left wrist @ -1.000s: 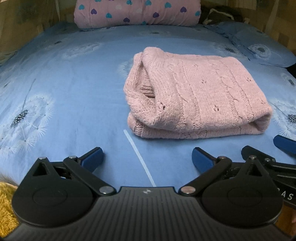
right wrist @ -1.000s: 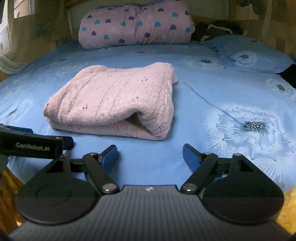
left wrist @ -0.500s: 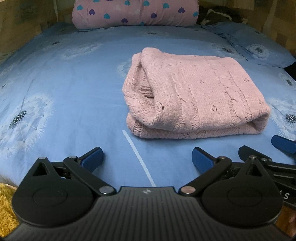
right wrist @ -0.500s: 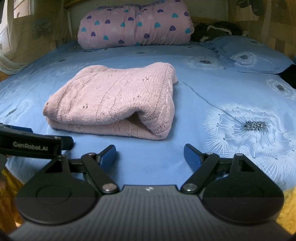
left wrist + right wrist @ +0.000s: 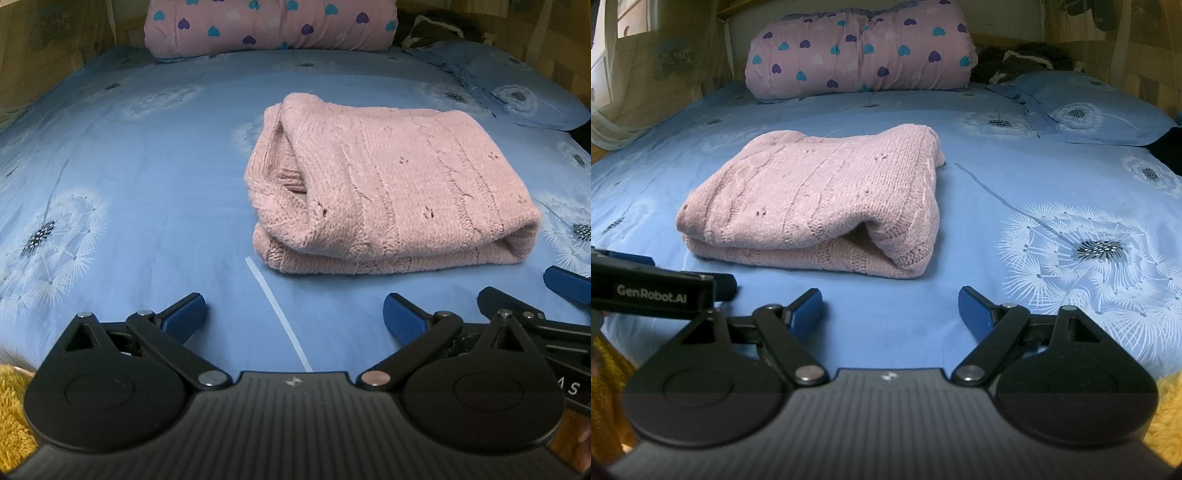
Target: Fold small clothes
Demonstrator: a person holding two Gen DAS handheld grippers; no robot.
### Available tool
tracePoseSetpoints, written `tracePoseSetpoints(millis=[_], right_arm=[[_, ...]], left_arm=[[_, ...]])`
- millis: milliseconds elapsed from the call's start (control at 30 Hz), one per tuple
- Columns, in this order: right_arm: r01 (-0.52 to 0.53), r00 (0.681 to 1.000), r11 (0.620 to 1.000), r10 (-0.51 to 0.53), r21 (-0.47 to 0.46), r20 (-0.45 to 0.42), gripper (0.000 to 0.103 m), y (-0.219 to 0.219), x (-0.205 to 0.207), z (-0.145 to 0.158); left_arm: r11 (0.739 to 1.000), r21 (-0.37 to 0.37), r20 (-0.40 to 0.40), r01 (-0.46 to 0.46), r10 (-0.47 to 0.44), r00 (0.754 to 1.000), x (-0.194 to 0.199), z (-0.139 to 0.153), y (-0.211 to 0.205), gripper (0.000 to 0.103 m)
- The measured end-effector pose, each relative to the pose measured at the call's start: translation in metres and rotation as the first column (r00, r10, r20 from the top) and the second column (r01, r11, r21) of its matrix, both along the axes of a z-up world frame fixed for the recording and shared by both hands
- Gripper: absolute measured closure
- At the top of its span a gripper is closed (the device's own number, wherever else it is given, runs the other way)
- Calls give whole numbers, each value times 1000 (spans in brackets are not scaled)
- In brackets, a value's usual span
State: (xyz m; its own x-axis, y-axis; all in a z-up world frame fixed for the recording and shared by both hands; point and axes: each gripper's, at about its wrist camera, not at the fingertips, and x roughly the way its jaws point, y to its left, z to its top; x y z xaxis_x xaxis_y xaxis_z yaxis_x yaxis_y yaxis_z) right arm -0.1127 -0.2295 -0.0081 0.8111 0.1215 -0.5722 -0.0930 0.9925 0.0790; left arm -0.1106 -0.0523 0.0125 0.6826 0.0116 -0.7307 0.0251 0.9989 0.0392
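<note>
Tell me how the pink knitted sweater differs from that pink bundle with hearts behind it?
The sweater is plain pink cable knit; the heart-print bundle is smooth cloth dotted with purple, teal and white hearts. The sweater is folded flat in layers in the middle of the blue bedsheet; the bundle sits plump and rolled at the far end. The sweater looks smaller than the bundle. Both are pink, soft and rest on the sheet.

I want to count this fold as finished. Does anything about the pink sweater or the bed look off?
Nothing stands out. The pink sweater lies folded in a compact bundle on the blue sheet, with no sleeve trailing out. Both the left gripper and the right gripper are open and clear of it.
</note>
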Motion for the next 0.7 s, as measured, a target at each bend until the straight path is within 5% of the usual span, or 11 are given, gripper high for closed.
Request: tracePoseSetpoints(millis=[700], right_arm=[[1, 1000, 1000, -1, 1, 0, 21, 0, 0, 0]], left_arm=[[1000, -4, -4, -3, 3, 1000, 0, -1, 1, 0]])
